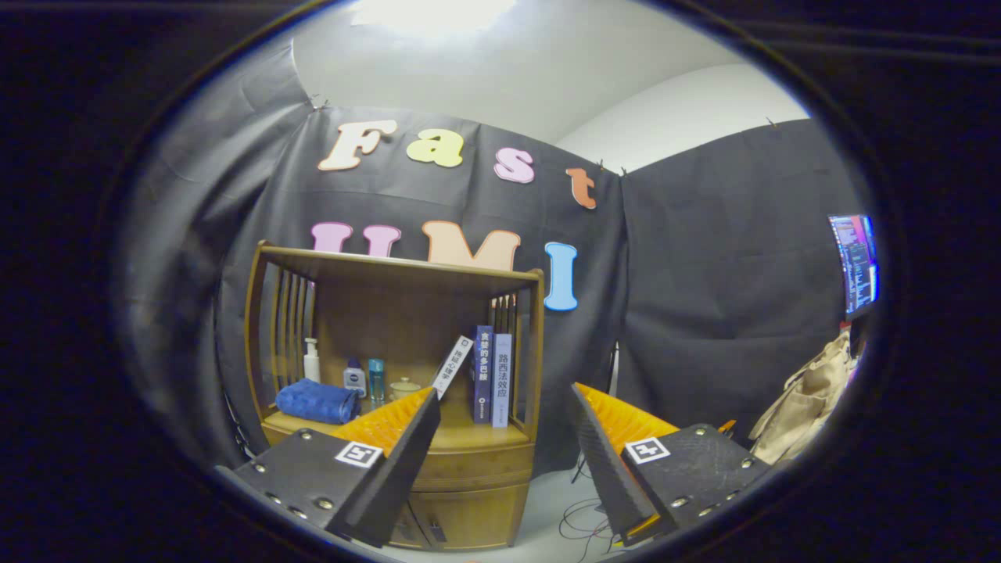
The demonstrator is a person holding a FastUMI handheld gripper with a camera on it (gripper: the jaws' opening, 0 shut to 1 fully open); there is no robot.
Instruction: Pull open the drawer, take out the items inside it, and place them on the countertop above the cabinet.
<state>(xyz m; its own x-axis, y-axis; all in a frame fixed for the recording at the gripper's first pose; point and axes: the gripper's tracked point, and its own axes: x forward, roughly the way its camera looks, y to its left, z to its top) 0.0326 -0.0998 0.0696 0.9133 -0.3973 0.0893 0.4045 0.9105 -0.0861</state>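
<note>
Wooden cabinet [407, 367] stands well ahead of the gripper [504, 422], at about ten o'clock from the fingers, with its drawer [469, 461] shut below the countertop [461, 434]. The fingers stand wide apart, holding nothing. The drawer looks stiff and fairly light; I cannot make out a handle, so the front's lower lip seems the likeliest hold. A blue towel [317, 400], bottles [356, 378] and books [491, 377] crowd the countertop, leaving bare room near its front edge. Cables [583, 520] lie on the floor at five o'clock.
</note>
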